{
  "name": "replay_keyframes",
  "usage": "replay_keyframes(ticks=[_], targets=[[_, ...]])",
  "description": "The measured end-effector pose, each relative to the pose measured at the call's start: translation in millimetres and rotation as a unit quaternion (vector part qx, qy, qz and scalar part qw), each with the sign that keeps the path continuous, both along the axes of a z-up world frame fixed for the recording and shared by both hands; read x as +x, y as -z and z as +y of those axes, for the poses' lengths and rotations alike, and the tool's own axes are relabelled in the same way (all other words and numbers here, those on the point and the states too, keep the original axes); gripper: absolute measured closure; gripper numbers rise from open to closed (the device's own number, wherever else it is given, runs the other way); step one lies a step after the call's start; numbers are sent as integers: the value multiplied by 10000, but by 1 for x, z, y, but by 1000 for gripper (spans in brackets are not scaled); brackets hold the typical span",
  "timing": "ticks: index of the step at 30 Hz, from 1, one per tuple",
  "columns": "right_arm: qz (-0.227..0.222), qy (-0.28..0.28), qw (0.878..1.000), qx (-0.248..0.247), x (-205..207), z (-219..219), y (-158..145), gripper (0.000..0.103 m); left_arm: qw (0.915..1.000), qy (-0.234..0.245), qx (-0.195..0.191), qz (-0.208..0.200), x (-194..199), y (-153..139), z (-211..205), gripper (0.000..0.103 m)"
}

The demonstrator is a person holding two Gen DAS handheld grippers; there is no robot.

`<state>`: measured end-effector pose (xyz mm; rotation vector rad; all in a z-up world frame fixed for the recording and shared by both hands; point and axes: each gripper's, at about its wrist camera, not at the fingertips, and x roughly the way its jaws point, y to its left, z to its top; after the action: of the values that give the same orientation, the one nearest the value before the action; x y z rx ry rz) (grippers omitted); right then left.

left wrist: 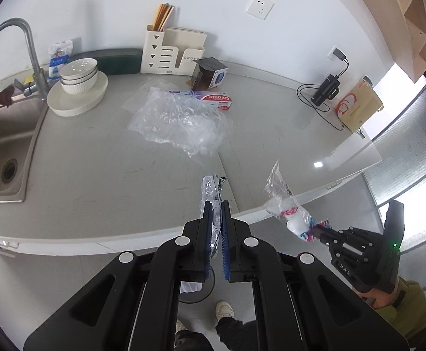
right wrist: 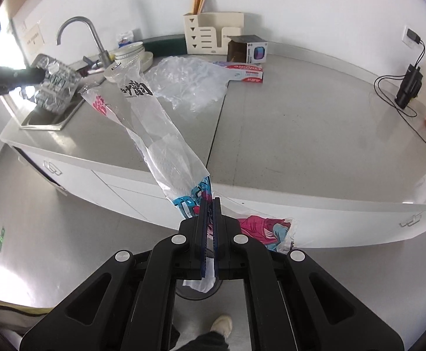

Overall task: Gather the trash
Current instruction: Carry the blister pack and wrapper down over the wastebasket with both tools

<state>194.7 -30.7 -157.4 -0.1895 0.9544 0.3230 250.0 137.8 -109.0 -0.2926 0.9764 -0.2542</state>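
Left gripper (left wrist: 216, 204) clenched on a crinkled foil wrapper (left wrist: 210, 190), right gripper (right wrist: 210, 204) clenched on a printed plastic bag (right wrist: 154, 134), both off the surface (left wrist: 96, 181); remaining there: clear plastic sheet (left wrist: 181, 120), toothpaste box (left wrist: 213, 99), possibly the open carton (left wrist: 210, 71).

Grey countertop (left wrist: 96, 175), white wall (left wrist: 110, 8)

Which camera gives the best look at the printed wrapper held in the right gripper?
The right wrist view: the printed wrapper stretches long across the frame, its print plain, clamped in the right gripper. The left wrist view shows the same wrapper small, at the frame's right.
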Motion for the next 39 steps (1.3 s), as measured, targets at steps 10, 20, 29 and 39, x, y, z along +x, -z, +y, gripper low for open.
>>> replay_keyframes(ticks=[10,20,29,39], targets=[[443,-251,9987,8,-5,-12,44,99,9983,-131,-128,552,-27,55,-34,98],[1045,-231,9940,224,-16,-25,118,99,9892,-169,-138,1449,-43,155,-53,98],[1555,-24,9875,251,-20,-31,202,99,9843,-281,32,1743,-55,247,-66,98],[1997,67,9797,159,-19,-28,304,99,9776,-379,-178,2061,-58,363,-76,98]])
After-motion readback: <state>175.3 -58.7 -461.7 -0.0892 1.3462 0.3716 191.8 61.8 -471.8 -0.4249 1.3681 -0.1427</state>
